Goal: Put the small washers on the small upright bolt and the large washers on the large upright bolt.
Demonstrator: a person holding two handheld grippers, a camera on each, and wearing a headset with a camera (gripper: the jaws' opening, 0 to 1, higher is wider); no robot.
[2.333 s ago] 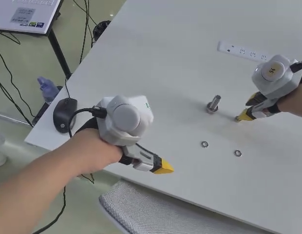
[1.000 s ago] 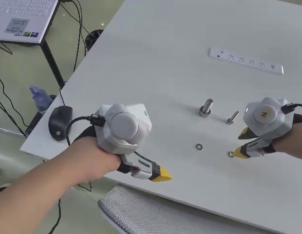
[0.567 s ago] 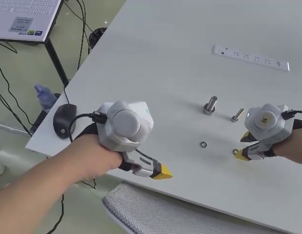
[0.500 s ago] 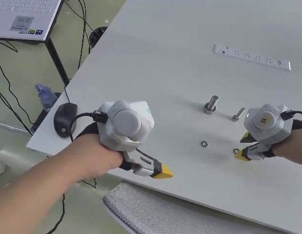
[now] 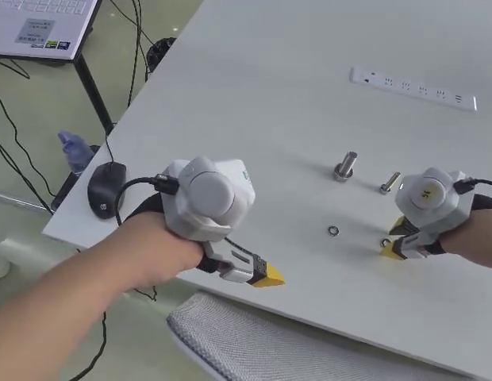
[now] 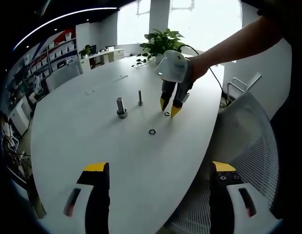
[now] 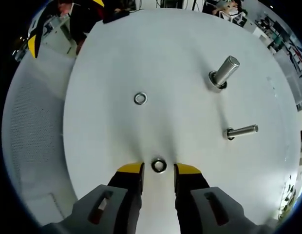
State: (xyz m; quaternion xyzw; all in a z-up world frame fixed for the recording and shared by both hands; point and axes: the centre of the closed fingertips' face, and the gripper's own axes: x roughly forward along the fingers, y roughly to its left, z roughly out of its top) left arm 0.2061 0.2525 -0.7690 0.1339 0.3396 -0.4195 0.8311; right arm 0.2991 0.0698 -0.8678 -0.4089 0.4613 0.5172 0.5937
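1 washer [image 7: 159,165] between the right gripper's [image 7: 159,170] parted yellow tips

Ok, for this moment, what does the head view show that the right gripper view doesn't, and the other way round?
The head view adds the power strip, the mouse, the laptop and the right gripper seen from outside. The right gripper view adds the open gap of its jaws, with one washer lying between the yellow tips. Both show the large bolt, the small bolt, the second washer and the white table.
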